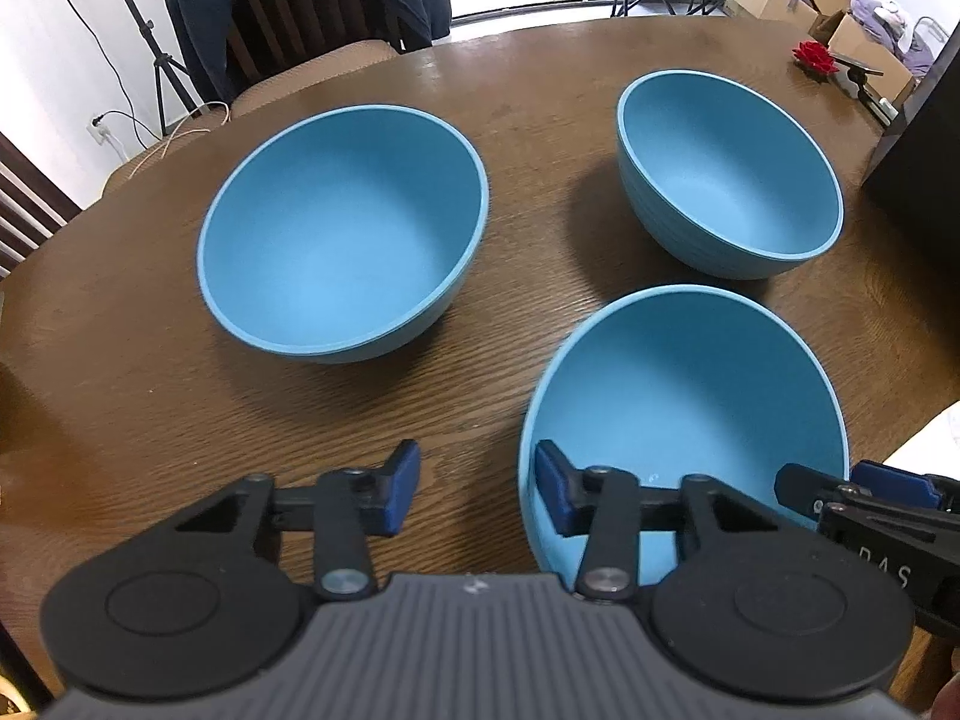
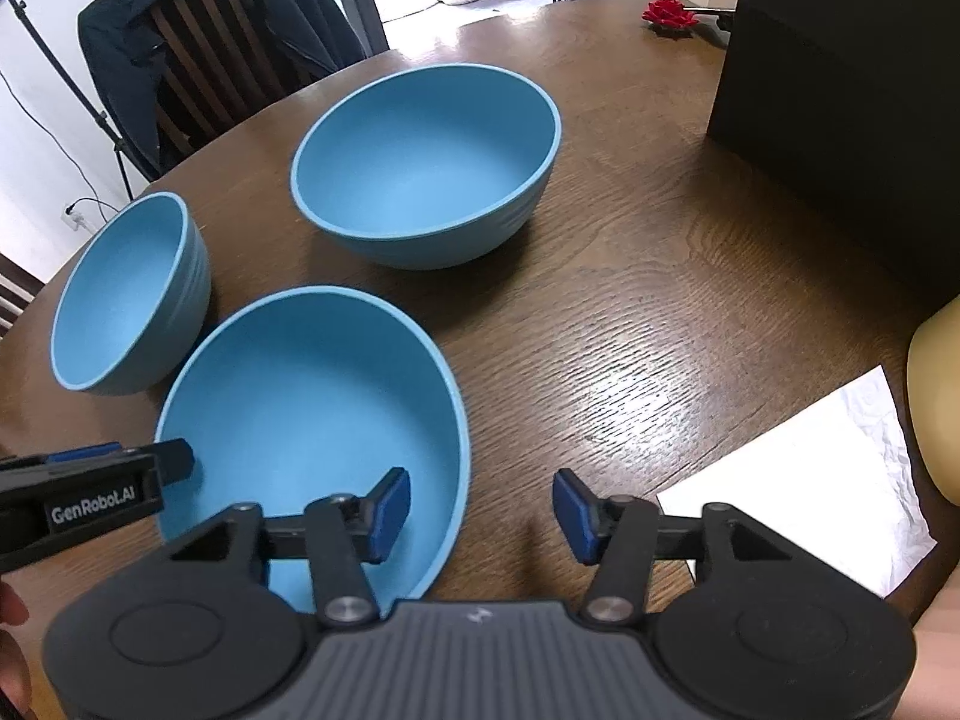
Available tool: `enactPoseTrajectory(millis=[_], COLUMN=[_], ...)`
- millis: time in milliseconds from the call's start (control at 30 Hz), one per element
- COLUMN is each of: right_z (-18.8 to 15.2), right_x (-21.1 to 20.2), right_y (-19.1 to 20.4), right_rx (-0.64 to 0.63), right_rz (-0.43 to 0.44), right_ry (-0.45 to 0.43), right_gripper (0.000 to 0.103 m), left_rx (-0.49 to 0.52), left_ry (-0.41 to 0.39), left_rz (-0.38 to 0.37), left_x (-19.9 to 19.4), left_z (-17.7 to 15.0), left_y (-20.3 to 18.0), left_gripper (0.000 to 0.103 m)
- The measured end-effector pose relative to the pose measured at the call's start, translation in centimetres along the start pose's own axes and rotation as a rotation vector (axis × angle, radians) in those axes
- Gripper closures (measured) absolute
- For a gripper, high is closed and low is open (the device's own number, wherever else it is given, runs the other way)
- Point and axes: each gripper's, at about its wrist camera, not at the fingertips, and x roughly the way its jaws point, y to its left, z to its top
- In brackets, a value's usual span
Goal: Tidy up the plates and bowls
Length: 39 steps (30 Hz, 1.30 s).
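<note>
Three blue bowls stand on the brown wooden table. The near bowl sits between both grippers. My left gripper straddles its left rim, one blue pad inside the bowl and one outside, and neither pad touches the wall. My right gripper straddles the opposite rim the same way, with its pads standing off the wall. A second bowl stands behind to the left, and a third bowl behind to the right. All of them are empty.
A black box stands at the table's right side, with a red flower beyond it. A white sheet of paper lies near the front right, beside a tan object. A chair draped with a dark jacket stands behind the table.
</note>
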Motion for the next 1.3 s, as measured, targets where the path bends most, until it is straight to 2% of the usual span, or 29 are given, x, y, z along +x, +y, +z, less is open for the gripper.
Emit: enactPoseTrajectory(millis=[100, 200, 367, 467, 1067, 1300], right_z=[0.2, 0.2, 0.3, 0.3, -0.4, -0.4], right_x=[0.3, 0.6, 0.8, 0.8, 0.6, -0.1], right_y=[0.2, 0.4, 0.2, 0.4, 0.1, 0.3], right_rx=[-0.002, 0.001, 0.022, 0.020, 0.031, 0.008], right_rz=[0.003, 0.009, 0.037, 0.031, 0.042, 0.058], right_ry=[0.005, 0.008, -0.005, -0.010, -0.040, -0.055], right_gripper=[0.062, 0.073, 0.093, 0.095, 0.098, 0.098], left_rx=[-0.010, -0.018, -0.019, -0.012, -0.015, -0.022], left_ry=[0.009, 0.018, 0.012, 0.008, -0.014, -0.056], left_rz=[-0.016, -0.037, -0.062, -0.068, -0.068, -0.054], left_x=[0.4, 0.6, 0.7, 0.7, 0.3, -1.2], left_z=[0.0, 0.1, 0.0, 0.0, -0.8, -1.6], left_y=[-0.1, -0.2, -0.4, -0.7, -0.2, -0.1], left_gripper=[0.067, 0.078, 0.091, 0.095, 0.097, 0.097])
